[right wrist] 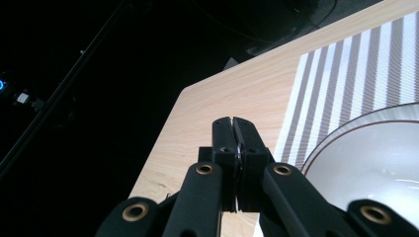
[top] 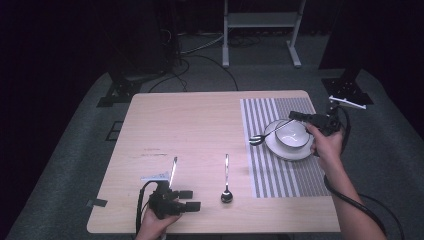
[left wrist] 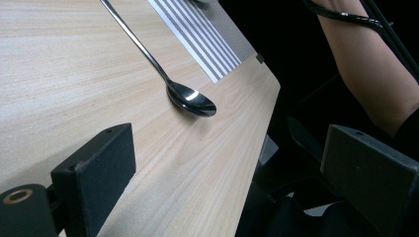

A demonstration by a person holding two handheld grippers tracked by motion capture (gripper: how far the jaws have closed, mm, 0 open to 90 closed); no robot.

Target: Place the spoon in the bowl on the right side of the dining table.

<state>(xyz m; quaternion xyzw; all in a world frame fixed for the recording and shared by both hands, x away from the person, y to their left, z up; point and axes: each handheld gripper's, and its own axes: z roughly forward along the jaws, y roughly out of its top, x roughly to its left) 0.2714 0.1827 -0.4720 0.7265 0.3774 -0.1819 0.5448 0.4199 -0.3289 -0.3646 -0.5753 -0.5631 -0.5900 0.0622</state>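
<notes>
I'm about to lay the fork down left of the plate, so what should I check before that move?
1. Right claw shut on the fork handle: ok.
2. Fork tines past the plate rim, over the striped placemat: ok.
3. Tines touching the placemat or above it: cannot tell.
4. Bare placemat strip left of the plate, free for the fork: ok.
5. Left claw open, nothing between its jaws: ok.
6. Spoon flat on the table, apart from both claws: ok.
</notes>
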